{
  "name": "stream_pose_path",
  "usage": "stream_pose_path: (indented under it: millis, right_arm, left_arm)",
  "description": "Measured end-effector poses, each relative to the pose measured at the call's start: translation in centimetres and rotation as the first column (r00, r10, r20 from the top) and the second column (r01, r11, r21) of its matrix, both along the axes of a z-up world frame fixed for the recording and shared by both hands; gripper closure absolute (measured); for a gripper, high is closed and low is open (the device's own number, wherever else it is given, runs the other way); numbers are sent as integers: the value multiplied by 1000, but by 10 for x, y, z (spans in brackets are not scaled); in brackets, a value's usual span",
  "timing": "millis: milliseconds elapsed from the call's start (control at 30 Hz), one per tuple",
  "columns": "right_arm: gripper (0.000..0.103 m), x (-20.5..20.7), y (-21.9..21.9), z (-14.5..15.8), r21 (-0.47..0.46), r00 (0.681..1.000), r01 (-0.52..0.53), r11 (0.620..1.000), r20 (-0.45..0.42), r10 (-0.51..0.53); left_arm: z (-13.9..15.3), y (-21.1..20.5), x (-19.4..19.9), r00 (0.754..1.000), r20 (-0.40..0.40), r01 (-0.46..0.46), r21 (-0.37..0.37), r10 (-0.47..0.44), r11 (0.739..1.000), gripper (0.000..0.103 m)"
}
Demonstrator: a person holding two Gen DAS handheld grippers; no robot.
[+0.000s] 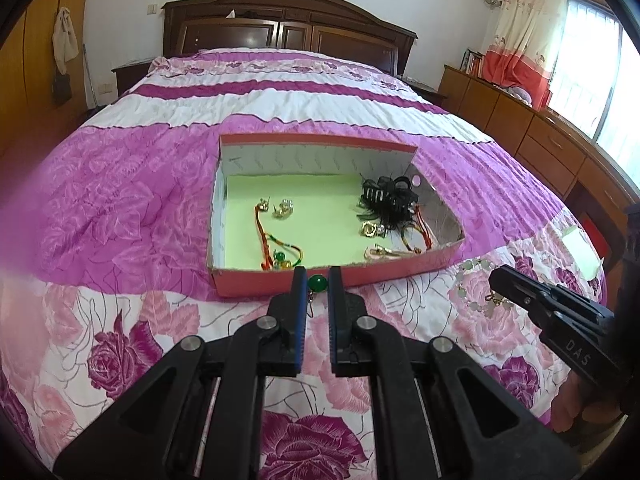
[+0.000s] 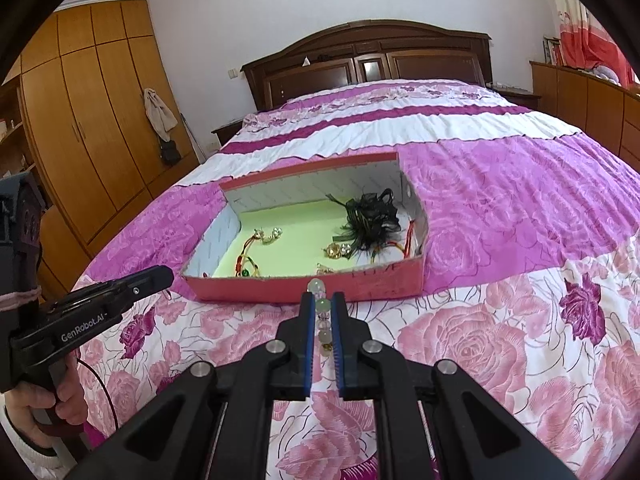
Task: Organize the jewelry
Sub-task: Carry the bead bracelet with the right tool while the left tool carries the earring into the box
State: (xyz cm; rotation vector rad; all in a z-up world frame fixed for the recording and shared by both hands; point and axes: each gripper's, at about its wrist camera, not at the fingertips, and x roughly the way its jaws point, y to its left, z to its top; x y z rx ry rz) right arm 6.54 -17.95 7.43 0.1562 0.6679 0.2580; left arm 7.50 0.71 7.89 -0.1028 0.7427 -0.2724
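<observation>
In the left wrist view my left gripper (image 1: 317,280) is shut on a green bead earring (image 1: 318,282), whose small hook dangles below the fingertips. It hovers just before the front wall of a red cardboard box (image 1: 256,285) with a pale green floor. In the right wrist view my right gripper (image 2: 323,300) is shut on a pale bead bracelet (image 2: 322,305), also close to the box's front wall (image 2: 372,280). Inside the box lie a black feathered hair clip (image 1: 387,197), a red cord bracelet (image 1: 277,245), gold earrings (image 1: 281,209) and a gold clip (image 1: 385,253).
The box rests on a bed with a pink and purple floral quilt (image 1: 120,208). A dark wooden headboard (image 1: 288,28) stands at the far end. A wooden wardrobe (image 2: 92,120) is on the left and a low dresser (image 1: 532,132) under a window on the right.
</observation>
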Motion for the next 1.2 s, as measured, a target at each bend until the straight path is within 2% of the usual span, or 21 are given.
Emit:
stream_pose_path:
  millis: [667, 900, 1200]
  right_arm:
    - [94, 39, 6, 20, -3, 996, -16, 1000, 88, 16]
    - [94, 68, 8, 16, 8, 996, -19, 1000, 86, 18]
    - [94, 107, 17, -4, -1, 999, -22, 1000, 45, 22]
  left_arm:
    - [16, -7, 44, 996, 92, -23, -10, 24, 1000, 102]
    - [8, -11, 70, 994, 101, -33, 1, 32, 999, 102]
    - [-16, -13, 98, 997, 67, -47, 6, 46, 999, 102]
